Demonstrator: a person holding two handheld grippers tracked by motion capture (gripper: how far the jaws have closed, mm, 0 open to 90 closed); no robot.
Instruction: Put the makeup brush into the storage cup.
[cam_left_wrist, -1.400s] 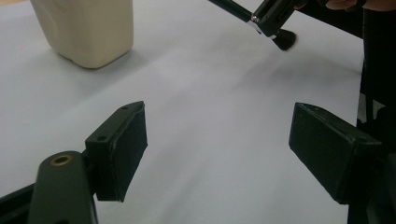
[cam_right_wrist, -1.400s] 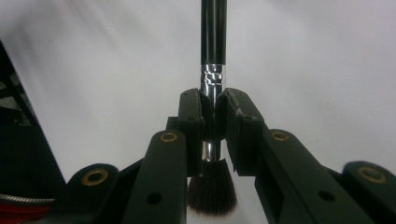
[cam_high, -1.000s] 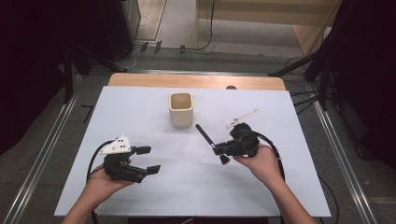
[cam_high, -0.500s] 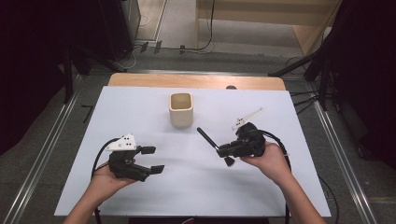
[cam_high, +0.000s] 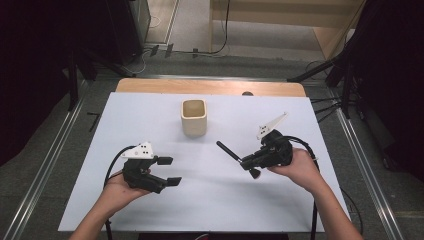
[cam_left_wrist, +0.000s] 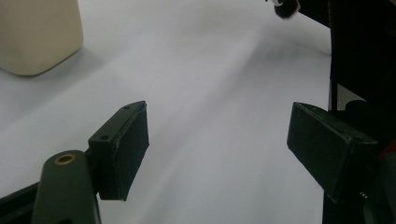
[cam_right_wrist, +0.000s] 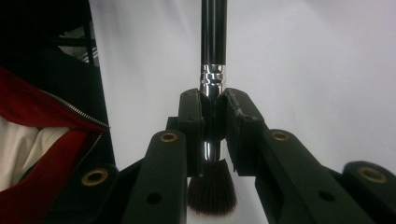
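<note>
**Brush in grasp, cup not yet reached**

High view: we find the right gripper clamped on a makeup brush, held over the white table, handle pointing toward the beige cup. Brush and cup stand apart. The left gripper rests low at the near left, jaws spread, holding nothing. We judge the step in hand to be carrying the brush to the cup; the next move calls for tipping the handle over the cup's mouth before letting go.

Left gripper view: jaws wide apart over bare table; the cup sits at upper left.

Right gripper view: the brush has a black handle, a bright metal ferrule pinched between the pads, and dark bristles below.
</note>
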